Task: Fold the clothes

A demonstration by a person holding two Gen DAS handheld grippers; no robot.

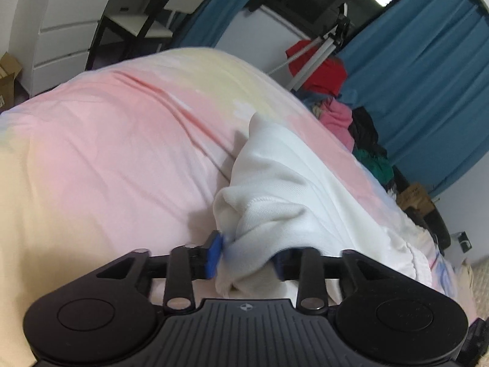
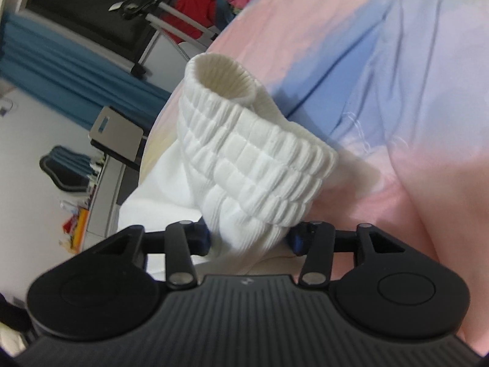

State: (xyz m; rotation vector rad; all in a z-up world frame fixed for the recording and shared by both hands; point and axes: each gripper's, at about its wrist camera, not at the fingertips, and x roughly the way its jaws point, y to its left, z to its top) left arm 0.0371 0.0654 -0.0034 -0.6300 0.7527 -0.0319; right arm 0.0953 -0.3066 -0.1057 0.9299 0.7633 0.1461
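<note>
Black gripper parts fill the bottom of both views. Behind them lies a big bed sheet [image 1: 122,140] in soft pink, yellow and blue. White sweatpants [image 1: 284,183] rest on the sheet, thick and soft, stretching long from the near edge away toward the clothes pile [image 1: 342,113] by the blue curtain [image 1: 428,85]. Their ribbed waistband [image 2: 256,165] is puffy and bunched, with one end curled up into an open tube. The left gripper [image 1: 249,255] is pinching a bunch of the white cloth. The right gripper [image 2: 249,238] is squeezing the cloth just under the waistband.
</note>
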